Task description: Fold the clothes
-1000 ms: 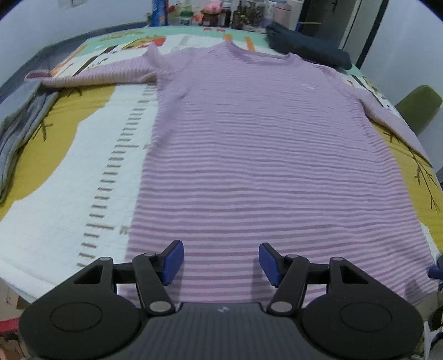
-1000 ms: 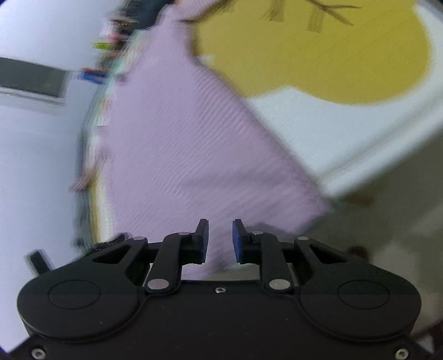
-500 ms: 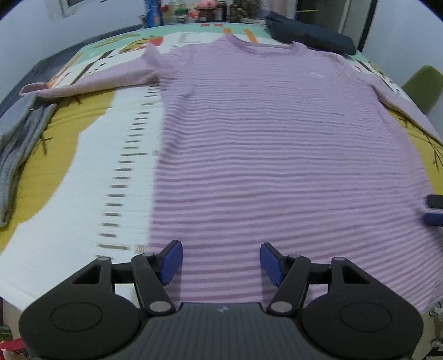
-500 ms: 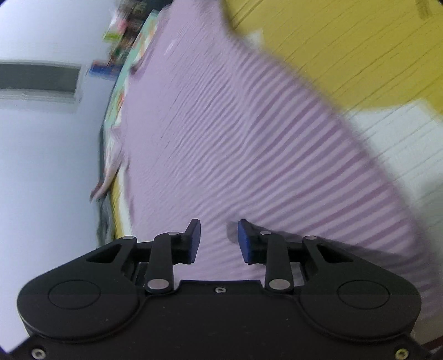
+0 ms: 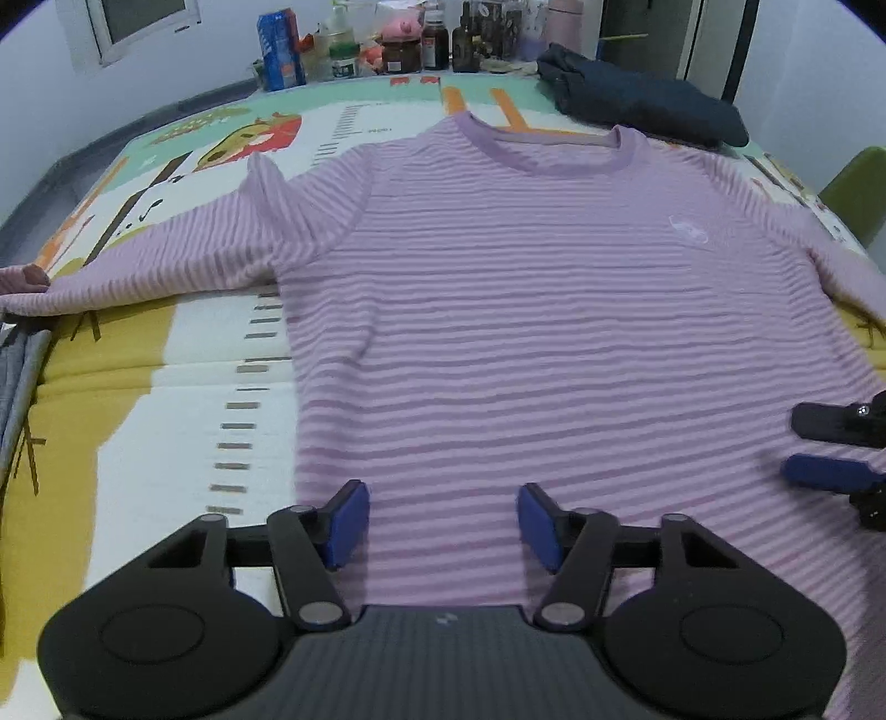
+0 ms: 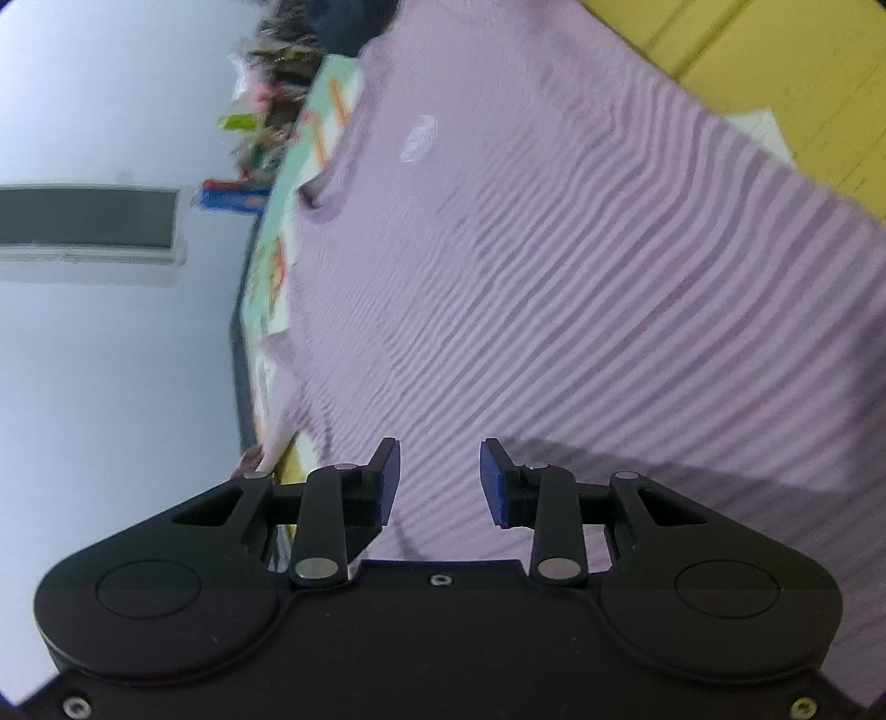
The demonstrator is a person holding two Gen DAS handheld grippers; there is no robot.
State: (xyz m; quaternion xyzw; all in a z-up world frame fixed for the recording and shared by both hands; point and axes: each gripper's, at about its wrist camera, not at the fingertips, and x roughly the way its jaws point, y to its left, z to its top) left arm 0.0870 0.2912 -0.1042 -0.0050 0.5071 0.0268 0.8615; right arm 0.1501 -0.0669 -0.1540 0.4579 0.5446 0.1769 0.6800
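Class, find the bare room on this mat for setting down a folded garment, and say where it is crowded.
Free: the white and yellow mat between the purple shirt and the grey garment. Crowded: the far edge, with bottles and dark folded clothes.

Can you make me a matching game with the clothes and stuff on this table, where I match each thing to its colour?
Things:
1. striped shirt
2. folded clothes past the shirt's collar
3. carton at the far edge of the table
4. chair on the right

Colours:
A. green
B. blue
C. light purple
D. dark navy

Right pairs: 1-C, 2-D, 3-B, 4-A
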